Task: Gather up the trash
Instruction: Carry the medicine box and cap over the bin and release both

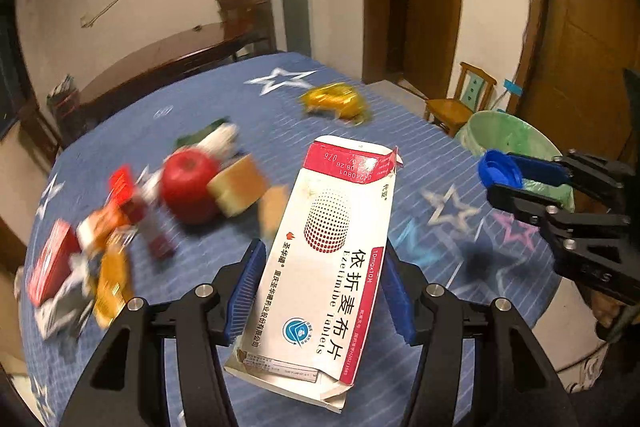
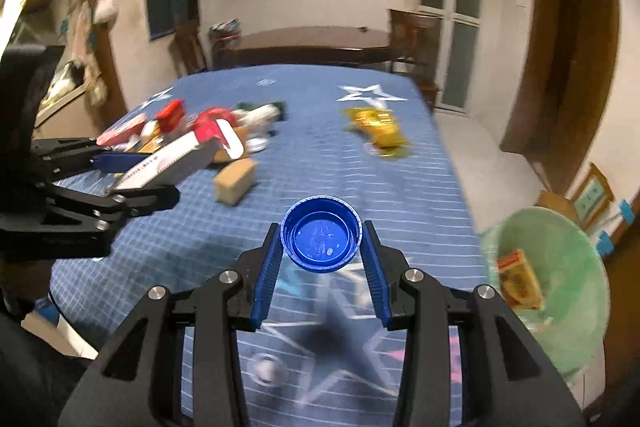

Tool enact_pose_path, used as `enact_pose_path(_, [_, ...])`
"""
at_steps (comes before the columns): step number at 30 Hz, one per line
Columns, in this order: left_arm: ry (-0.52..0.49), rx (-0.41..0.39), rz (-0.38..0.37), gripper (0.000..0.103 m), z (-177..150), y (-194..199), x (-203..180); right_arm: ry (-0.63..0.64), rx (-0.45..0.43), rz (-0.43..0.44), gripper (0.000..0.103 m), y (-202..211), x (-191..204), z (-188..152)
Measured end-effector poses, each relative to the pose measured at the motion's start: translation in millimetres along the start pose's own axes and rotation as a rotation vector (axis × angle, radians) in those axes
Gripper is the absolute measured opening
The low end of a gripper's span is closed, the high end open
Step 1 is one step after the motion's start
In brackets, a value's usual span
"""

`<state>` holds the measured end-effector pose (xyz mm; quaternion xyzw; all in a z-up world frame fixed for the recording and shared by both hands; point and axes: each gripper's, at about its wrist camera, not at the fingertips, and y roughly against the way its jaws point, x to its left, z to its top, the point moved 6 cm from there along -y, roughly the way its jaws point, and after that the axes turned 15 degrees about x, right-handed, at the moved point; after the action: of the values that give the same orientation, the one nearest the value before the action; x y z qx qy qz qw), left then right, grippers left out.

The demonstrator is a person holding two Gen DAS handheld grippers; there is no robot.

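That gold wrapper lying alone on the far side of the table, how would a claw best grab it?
From above, claw closing across a raised crumple near the middle of the gold wrapper. It lies low and wrinkled on the cloth, with nothing beside it to hinder.

One medicine box (image 1: 328, 267), one blue cap (image 2: 321, 234), one apple (image 1: 189, 183), one gold wrapper (image 1: 334, 99), one bin (image 2: 560, 267)

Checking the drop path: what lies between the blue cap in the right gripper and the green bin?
Only bare blue tablecloth shows between the blue cap in the right gripper and the green bin, in the right wrist view.
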<state>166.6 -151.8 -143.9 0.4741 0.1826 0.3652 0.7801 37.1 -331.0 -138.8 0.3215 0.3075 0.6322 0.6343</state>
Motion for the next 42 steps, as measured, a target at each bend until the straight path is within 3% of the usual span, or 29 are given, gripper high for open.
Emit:
enact_pose_path(10, [-0.163,-0.008,0.002,0.058,83,-34,-113,-0.163,0.017,-0.149,0.038,38,-116,-17])
enact_pose_path(17, [-0.262,0.020,-0.010,0.058,129,-63,-187,-0.280,0.079,-0.242,0.038,51,-198,-29])
enact_pose_path(23, [-0.320,0.054,-0.034,0.058,165,-92,-249,-0.333,0.145,-0.290,0.038,49,-245,-36])
enact_pose_path(32, [-0.361,0.106,-0.054,0.058,180,-128,-308,-0.370,0.231,-0.295,0.038,34,-273,-54])
enact_pose_path(42, [-0.359,0.119,-0.067,0.058,177,-137,-310,-0.363,0.267,-0.285,0.038,26,-279,-55])
